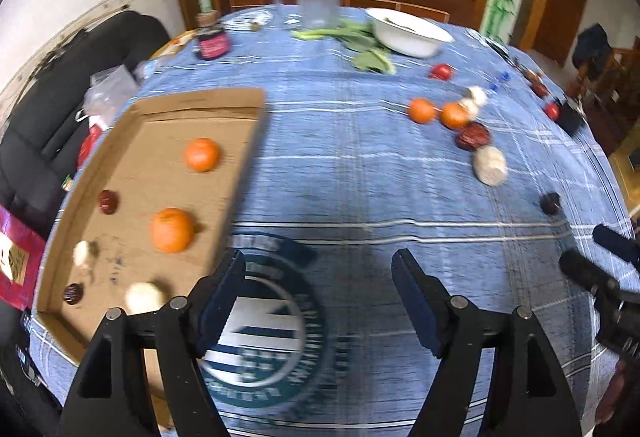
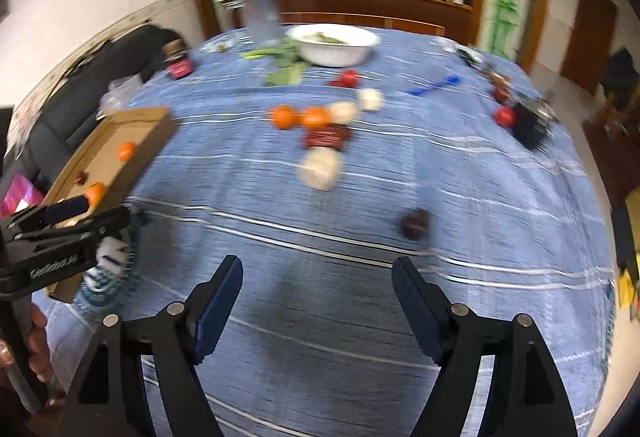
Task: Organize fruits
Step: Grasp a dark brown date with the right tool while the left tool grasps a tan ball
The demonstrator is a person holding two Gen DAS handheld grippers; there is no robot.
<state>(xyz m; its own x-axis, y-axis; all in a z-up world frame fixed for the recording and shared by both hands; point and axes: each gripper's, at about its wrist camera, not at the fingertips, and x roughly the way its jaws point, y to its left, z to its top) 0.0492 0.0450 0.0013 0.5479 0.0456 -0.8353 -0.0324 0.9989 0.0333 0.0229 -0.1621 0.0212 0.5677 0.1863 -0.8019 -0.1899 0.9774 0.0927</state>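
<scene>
Both tools point steeply down at the blue checked tabletop point(image 1: 360, 165). The left tool point(image 1: 318, 277) stands wide, nothing between its fingers, over a round printed emblem point(image 1: 264, 341) on the cloth, just right of the box point(image 1: 188, 197). The right tool point(image 2: 318, 277) is also wide and empty, above bare cloth. In the right wrist view a hand point(image 2: 24, 341) grips the left tool's handle at the lower left edge.

The shallow cardboard box lies open on the left. It holds two oranges point(image 1: 173, 230), two dark red fruits point(image 1: 108, 201) and some pale, blurred pieces point(image 1: 144, 297).

Well apart, farther across the tabletop, a loose cluster lies: two oranges point(image 2: 285, 116) touching, pale lumps point(image 2: 320, 169) and a dark red fruit point(image 2: 326, 136) beside them. A dark fruit point(image 2: 416, 223) sits alone nearer the right tool. A white bowl point(image 2: 334, 45) stands at the far edge.
</scene>
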